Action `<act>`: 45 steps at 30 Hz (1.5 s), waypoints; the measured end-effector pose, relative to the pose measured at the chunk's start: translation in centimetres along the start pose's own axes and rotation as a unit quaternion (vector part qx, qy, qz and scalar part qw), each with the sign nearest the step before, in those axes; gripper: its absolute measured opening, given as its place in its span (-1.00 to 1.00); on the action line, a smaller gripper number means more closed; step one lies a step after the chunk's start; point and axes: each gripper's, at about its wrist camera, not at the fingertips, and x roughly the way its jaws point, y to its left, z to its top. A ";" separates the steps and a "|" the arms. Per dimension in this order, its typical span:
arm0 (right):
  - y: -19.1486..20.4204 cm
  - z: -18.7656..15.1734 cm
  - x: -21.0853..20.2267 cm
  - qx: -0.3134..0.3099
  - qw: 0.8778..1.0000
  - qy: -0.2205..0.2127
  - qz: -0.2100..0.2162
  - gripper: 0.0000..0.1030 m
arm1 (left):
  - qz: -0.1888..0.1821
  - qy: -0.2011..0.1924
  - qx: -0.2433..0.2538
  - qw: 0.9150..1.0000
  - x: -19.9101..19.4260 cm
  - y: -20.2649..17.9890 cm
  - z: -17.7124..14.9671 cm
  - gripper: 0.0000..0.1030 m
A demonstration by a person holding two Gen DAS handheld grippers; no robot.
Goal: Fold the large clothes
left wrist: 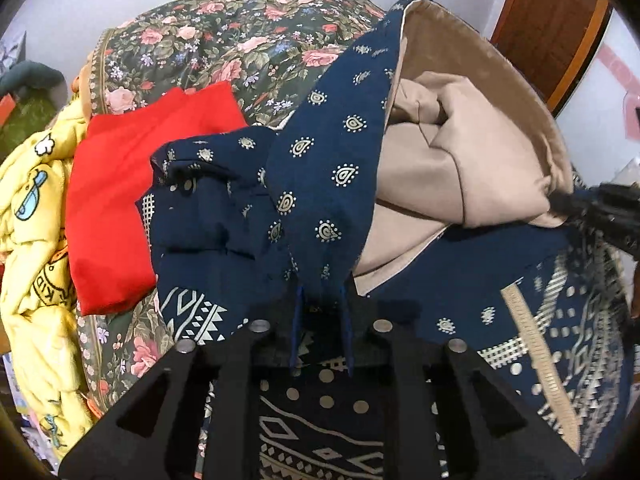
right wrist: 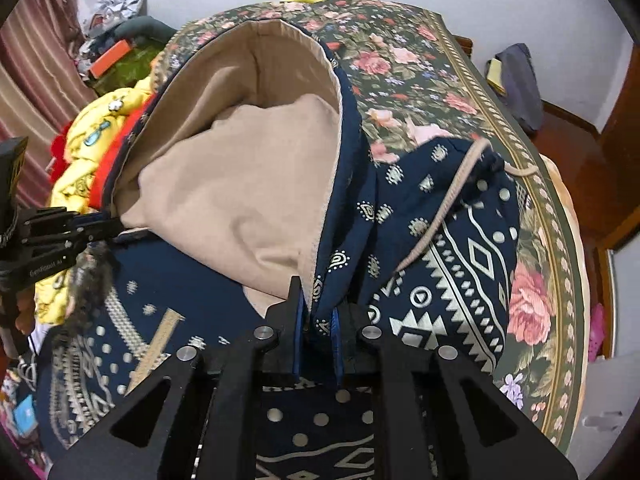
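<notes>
The navy printed garment [left wrist: 320,168], tan lining up, is mid-fold on the floral bed [right wrist: 440,60]: left tool [left wrist: 322,320] and right tool [right wrist: 318,330] each seemingly pinch its hem, next lowering it squarely.

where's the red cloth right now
In the left wrist view the red cloth lies at left on the floral bedspread, between the yellow printed garment and the navy patterned garment.

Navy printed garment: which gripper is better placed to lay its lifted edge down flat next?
Probably right. The right gripper pinches the navy printed garment beside its beige lining, over flat cloth; the left gripper holds a bunched fold.
</notes>
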 end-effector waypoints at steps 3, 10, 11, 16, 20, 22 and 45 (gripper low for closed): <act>0.6 0.2 -0.6 -0.013 0.999 0.000 -0.033 -0.42 | 0.014 -0.004 0.003 1.000 -0.4 -0.4 0.1 -0.53; 2.1 0.8 -3.1 -0.052 0.996 -0.032 -0.068 0.01 | -0.005 -0.026 -0.002 1.000 -3.1 -0.3 1.2 0.02; 2.2 1.1 -3.4 -0.058 0.995 -0.040 -0.070 0.02 | -0.011 -0.033 -0.003 0.999 -3.6 -0.3 1.5 0.02; 2.4 2.8 -3.8 -0.061 0.994 -0.064 -0.056 0.10 | -0.019 -0.069 -0.004 0.997 -5.3 -0.2 4.1 0.07; 2.2 4.6 -3.0 -0.062 0.994 -0.071 -0.055 0.10 | -0.032 -0.075 -0.006 0.997 -4.9 -0.2 6.2 0.07; 2.1 5.4 -2.4 -0.061 0.994 -0.072 -0.053 0.10 | -0.040 -0.074 -0.006 0.996 -4.1 -0.4 7.3 0.07; -2.1 9.3 4.6 0.012 0.998 -0.022 0.064 -0.60 | -0.067 -0.075 0.014 0.995 1.9 -1.9 12.3 -0.68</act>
